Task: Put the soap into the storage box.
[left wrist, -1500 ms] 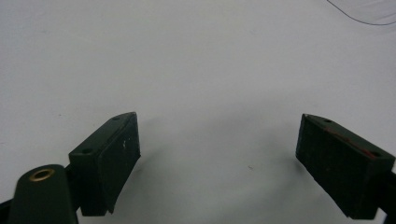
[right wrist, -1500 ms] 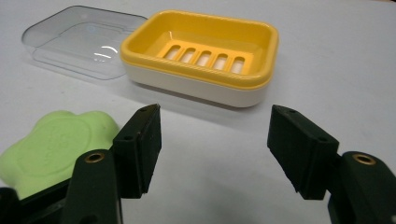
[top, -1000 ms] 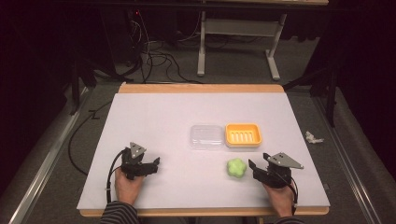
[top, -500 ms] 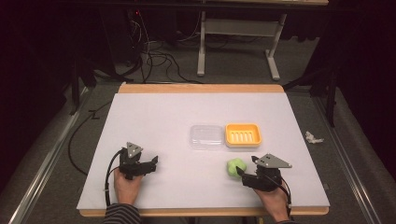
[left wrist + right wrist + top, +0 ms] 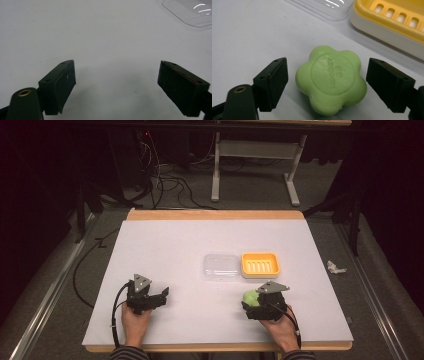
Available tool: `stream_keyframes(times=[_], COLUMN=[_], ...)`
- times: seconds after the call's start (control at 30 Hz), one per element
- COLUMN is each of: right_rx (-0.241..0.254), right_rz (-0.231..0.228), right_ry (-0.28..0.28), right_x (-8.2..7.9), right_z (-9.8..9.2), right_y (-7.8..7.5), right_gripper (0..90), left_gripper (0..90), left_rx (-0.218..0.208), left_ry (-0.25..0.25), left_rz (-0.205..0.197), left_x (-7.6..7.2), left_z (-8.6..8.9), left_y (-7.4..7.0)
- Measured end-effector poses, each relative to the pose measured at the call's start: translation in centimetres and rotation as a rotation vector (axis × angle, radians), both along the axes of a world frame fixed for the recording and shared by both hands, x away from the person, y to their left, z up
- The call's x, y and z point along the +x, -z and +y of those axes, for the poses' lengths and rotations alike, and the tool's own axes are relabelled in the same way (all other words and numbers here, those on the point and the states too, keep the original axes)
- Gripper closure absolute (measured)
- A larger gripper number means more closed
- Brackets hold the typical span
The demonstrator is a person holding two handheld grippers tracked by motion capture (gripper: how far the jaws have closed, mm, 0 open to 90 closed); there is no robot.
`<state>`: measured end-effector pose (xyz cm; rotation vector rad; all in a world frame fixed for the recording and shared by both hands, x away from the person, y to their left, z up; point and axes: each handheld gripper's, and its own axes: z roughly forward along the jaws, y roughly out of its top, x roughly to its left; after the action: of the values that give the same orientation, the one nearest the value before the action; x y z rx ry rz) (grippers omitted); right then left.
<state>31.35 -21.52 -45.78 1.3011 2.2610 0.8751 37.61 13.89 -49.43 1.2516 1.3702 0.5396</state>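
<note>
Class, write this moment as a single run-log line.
right gripper: jaws just opened, astride green soap, no contact | left gripper: open, empty | yellow soap dish beside clear lid

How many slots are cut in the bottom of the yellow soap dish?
5, by the high view: they stand side by side in one row across the floor of the yellow soap dish, right of the clear lid. The right gripper view cuts some off.

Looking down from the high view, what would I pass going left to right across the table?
Left gripper → clear lid → green flower-shaped soap between the open jaws of the right gripper → yellow soap dish, farthest right.
</note>
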Motion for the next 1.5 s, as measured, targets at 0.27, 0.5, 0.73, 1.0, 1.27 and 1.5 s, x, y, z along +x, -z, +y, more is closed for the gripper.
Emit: stream_keyframes(times=[0.27,0.5,0.73,1.0,1.27,1.5], right_rx=[-0.029,-0.047,-0.057,-0.056,-0.039,-0.017], right_rz=[0.006,-0.003,-0.003,-0.005,-0.011,-0.031], right_ry=[0.011,-0.006,-0.027,-0.024,-0.011,0.012], right_x=[0.1,0.2,0.2,0.1,-0.1,-0.4], right_z=[0.2,0.1,0.0,0.0,-0.3,-1.2], right_y=[1.1,1.5,1.5,1.5,1.4,0.5], right_gripper=[23.2,26.0,26.7,27.1,27.3,27.3], left_gripper=[15.4,15.4,15.5,15.8,15.7,15.8], left_rx=[0.004,0.010,0.009,0.014,0.046,0.039], left_ry=[-0.010,-0.014,-0.013,-0.005,0.013,0.009], left_rz=[-0.005,0.001,0.003,0.003,0.008,0.002], left_x=[0.0,0.0,0.1,0.0,0.0,-0.1], left_z=[-0.1,-0.1,-0.2,-0.2,-0.5,-0.5], left_y=[0.0,0.0,0.1,0.1,0.3,0.2])
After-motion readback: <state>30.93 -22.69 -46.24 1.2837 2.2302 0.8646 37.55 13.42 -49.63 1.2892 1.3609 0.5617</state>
